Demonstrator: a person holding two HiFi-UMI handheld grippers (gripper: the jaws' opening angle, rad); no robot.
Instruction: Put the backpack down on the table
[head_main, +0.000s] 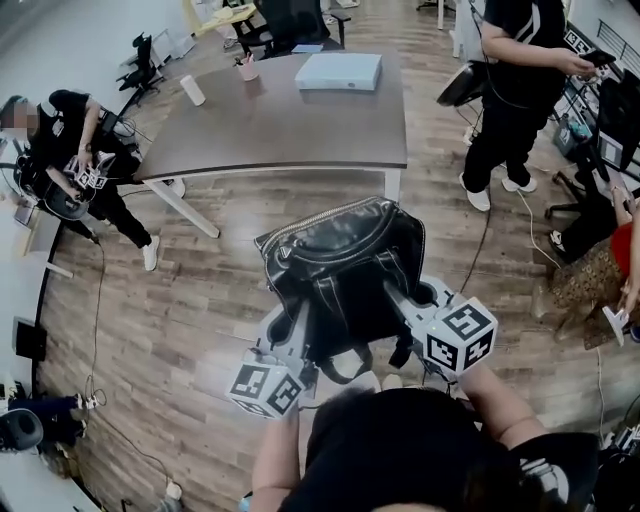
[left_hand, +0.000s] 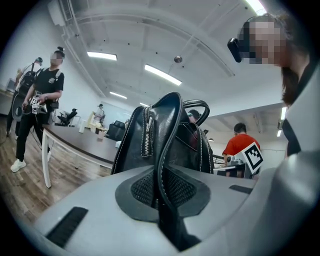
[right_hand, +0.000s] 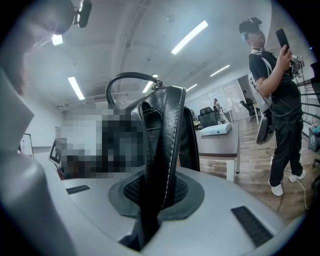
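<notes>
Backpack (head_main: 345, 262) hangs between left gripper (head_main: 292, 335) and right gripper (head_main: 403, 298), both clamped on its straps (left_hand: 167, 150), short of the table's (head_main: 300, 130) near edge.

Wood-plank floor (head_main: 200, 300), white wall (head_main: 60, 40), ceiling strip lights (left_hand: 162, 74)

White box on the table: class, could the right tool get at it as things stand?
Probably not: the right tool is shut on the backpack strap, and the white box sits far across the table, beyond the bag.
</notes>
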